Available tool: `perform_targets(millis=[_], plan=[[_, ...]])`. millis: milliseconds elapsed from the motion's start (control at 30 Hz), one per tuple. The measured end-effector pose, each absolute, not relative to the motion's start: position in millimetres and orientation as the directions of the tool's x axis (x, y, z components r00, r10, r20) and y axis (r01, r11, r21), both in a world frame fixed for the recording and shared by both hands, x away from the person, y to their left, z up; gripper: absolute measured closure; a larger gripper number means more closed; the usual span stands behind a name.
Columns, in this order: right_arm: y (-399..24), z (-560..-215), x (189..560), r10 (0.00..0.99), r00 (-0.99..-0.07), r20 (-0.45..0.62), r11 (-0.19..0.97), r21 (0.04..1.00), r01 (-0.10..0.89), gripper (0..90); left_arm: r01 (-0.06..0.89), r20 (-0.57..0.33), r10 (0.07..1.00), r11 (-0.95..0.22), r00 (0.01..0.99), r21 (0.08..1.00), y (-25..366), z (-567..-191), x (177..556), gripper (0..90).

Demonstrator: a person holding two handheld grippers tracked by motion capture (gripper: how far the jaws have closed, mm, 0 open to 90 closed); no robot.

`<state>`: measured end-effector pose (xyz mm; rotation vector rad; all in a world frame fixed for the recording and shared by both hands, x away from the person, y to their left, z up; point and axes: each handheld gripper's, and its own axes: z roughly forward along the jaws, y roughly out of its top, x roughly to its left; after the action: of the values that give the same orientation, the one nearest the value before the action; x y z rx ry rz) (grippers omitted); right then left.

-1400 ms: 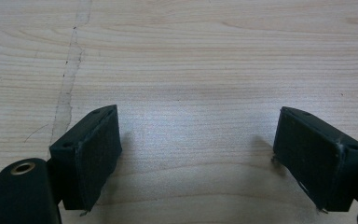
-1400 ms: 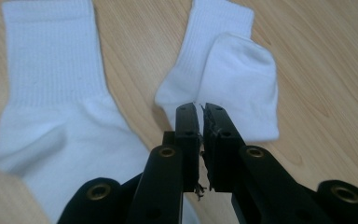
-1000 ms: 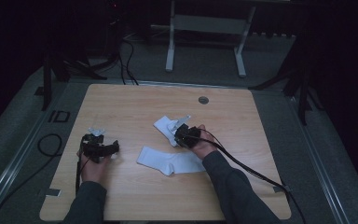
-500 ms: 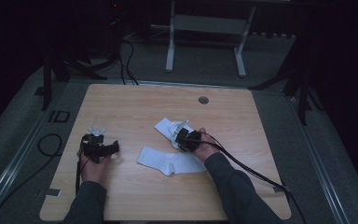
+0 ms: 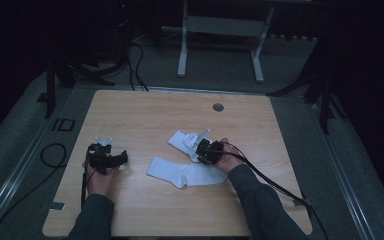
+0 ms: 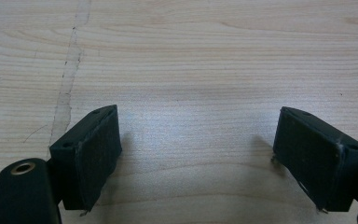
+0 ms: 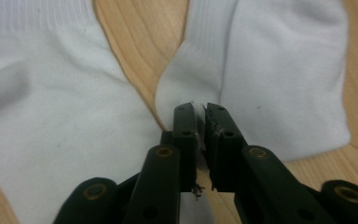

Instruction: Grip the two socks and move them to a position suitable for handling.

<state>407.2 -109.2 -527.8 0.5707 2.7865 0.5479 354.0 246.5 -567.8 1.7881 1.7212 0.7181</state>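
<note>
Two white socks lie on the wooden table. The nearer sock lies flat; the farther sock lies just behind it. My right gripper is shut on the edge of the farther sock, with a thin fold of white cloth pinched between its jaws, and the nearer sock spreads to the left in the right gripper view. My left gripper rests at the table's left side, open, its black pads wide apart over bare wood, holding nothing.
A round grommet sits near the table's far edge. Cables trail from both grippers, the right one running across the front right of the table. A metal stand is on the floor beyond the table.
My right gripper has slid slightly left and nearer along the farther sock. The left gripper has stayed put.
</note>
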Motion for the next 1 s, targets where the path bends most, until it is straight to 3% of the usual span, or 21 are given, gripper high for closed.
perform_targets(millis=[200, 333, 467, 833, 900, 1000], plan=[[-110.6, -506.1, 419.6, 0.481, -0.862, -0.161, 0.793, 0.5, 0.349, 79.1, 0.705, 0.003, 0.999, -0.028, 0.037, 0.709, 246.5, -567.9, 354.0, 15.0], [-100.0, -499.4, 435.4, 0.519, -0.841, -0.153, 0.757, 0.539, 0.369, 71.7, 0.705, 0.003, 0.999, -0.028, 0.037, 0.709, 246.5, -567.9, 354.0, 15.1], [-89.3, -505.3, 448.5, 0.537, -0.833, -0.13, 0.74, 0.547, 0.392, 65.6, 0.705, 0.002, 0.999, -0.028, 0.037, 0.709, 246.5, -567.9, 354.0, 15.1], [-57.7, -520.8, 464.9, 0.526, -0.841, -0.129, 0.766, 0.501, 0.402, 60.9, 0.707, 0.004, 0.999, -0.029, 0.038, 0.707, 246.4, -567.7, 354.0, 15.1], [-54.8, -528.2, 468.0, 0.527, -0.838, -0.141, 0.781, 0.469, 0.412, 65.8, 0.707, 0.004, 0.999, -0.029, 0.038, 0.707, 246.4, -567.7, 354.0, 15.1], [-55.5, -531.5, 470.3, 0.537, -0.831, -0.141, 0.777, 0.465, 0.424, 84.4, 0.706, 0.002, 0.999, -0.028, 0.037, 0.708, 246.3, -567.8, 354.0, 15.0]])
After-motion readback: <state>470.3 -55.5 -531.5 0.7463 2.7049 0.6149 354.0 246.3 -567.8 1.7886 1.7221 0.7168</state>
